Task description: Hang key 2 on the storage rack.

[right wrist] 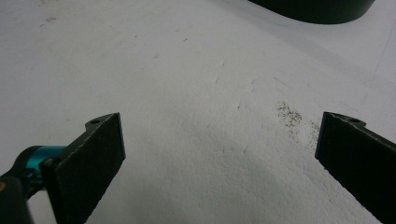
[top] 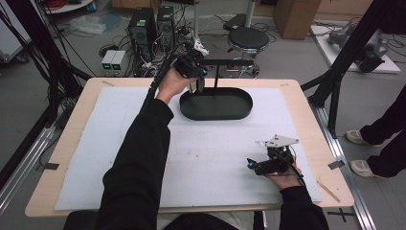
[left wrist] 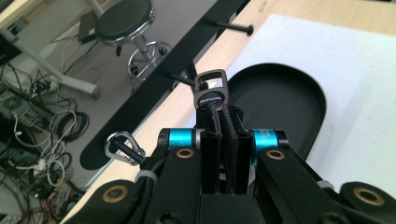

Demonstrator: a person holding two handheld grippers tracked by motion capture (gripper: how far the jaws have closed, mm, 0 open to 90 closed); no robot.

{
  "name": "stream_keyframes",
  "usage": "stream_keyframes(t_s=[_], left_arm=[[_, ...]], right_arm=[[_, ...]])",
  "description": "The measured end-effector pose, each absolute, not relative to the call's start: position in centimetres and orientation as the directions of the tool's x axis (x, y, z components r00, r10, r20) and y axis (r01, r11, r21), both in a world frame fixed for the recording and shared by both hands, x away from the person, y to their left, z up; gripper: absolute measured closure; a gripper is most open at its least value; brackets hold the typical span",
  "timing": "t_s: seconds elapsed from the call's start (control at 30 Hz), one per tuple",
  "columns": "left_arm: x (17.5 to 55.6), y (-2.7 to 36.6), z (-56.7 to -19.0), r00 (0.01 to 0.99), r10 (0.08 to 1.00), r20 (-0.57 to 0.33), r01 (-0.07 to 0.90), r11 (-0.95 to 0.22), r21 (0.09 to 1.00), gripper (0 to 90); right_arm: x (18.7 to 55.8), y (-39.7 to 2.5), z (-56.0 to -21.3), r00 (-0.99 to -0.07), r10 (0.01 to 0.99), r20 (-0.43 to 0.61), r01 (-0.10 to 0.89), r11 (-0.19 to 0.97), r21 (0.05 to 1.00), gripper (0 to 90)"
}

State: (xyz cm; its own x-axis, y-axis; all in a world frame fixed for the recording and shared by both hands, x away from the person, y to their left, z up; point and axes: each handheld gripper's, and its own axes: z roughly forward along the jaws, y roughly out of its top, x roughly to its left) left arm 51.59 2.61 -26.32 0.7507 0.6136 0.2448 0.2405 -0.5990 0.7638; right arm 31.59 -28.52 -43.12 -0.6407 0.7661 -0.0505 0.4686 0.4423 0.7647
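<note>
Already one silver carabiner (left wrist: 123, 147) hangs on a peg of the black rack (left wrist: 154, 88). Left gripper (left wrist: 223, 122), at the table's far edge over the oval black tray (left wrist: 299, 100), has its jaws pinched on a dark keychain clip (left wrist: 211, 88) held up beside the middle peg; whether the clip's loop is over that peg I cannot tell. Right gripper (top: 263, 165) rests near the table's near right corner, jaws spread wide over the white mat (right wrist: 196, 93), empty. Judgement: second hanging under way, release left to do.
</note>
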Motion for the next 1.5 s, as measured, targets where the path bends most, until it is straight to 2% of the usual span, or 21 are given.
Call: stream_keyframes(t_s=[0.9,1.3,1.33,1.37,1.5], left_arm=[[53.1,0.5,-29.3,0.710,0.634,0.307,0.274,-0.650,0.709,85.5],[54.1,0.1,-29.9,0.681,0.680,0.273,0.313,-0.607,0.731,83.7],[54.1,0.1,-30.0,0.684,0.686,0.247,0.327,-0.592,0.736,82.6],[54.1,0.2,-29.9,0.685,0.689,0.235,0.334,-0.584,0.740,77.1],[53.7,0.4,-29.6,0.675,0.713,0.189,0.359,-0.542,0.760,46.2]], right_arm=[[31.7,-28.5,-43.2,-0.644,0.763,-0.054,0.466,0.447,0.764,0.7],[31.7,-28.5,-43.2,-0.644,0.763,-0.053,0.468,0.448,0.762,0.7],[31.7,-28.5,-43.2,-0.644,0.763,-0.053,0.467,0.447,0.763,0.7],[31.7,-28.5,-43.2,-0.644,0.763,-0.053,0.467,0.448,0.762,0.7],[31.7,-28.5,-43.2,-0.645,0.763,-0.055,0.468,0.450,0.761,0.7]])
